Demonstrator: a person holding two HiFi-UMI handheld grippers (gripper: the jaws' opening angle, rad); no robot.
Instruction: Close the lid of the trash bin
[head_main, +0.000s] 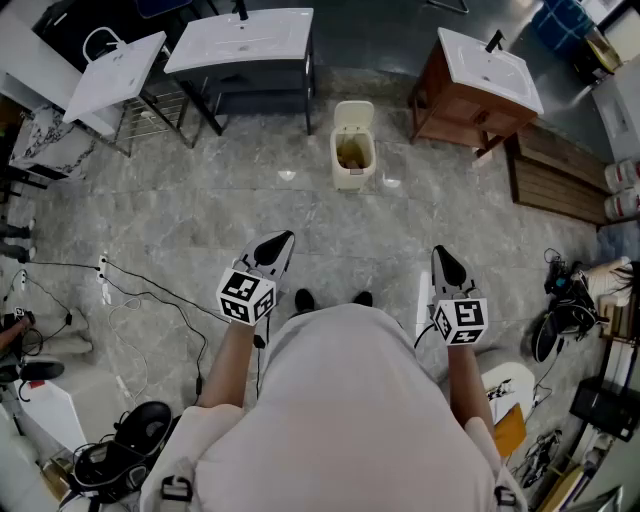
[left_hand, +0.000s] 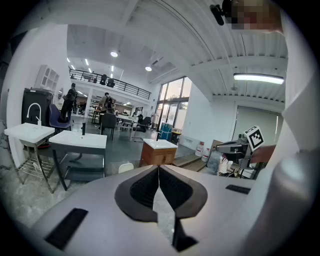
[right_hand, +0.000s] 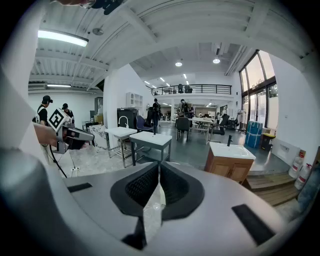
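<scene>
Currently, in the head view, I stand on a grey stone floor (head_main: 200, 220). The left tongs (head_main: 270, 262) and the right tongs (head_main: 449, 270) are held out ahead of me, one at each side of my body, both pointing forward and slightly down. The trash bin (head_main: 352, 180) stands on the floor well ahead, between the lines of the two tongs and well apart from both. Its lid (head_main: 354, 113) stands raised at the far side, leaving the inside of the bin exposed. A dark-framed washbasin stand (head_main: 240, 45) is to the left of the bin and a wooden washbasin cabinet (head_main: 470, 95) is to its right. Black cables (head_main: 150, 297) lie on the floor at my left.

In the left gripper view, the two dark pads (left_hand: 142, 190) of the left tongs meet along one seam at the tips. These tongs are fully closed and hold nothing. A small pale rounded shape, apparently the raised lid, shows just over the left shoulder of the tongs. The wooden washbasin cabinet stands beyond it. The right tongs appear at the right, topped by their marker cube (left_hand: 254, 137).

In the right gripper view, the pads (right_hand: 142, 187) of the right tongs likewise meet at the tips: closed, nothing gripped. The wooden washbasin cabinet stands ahead at the right and the left tongs show at the left edge.
</scene>
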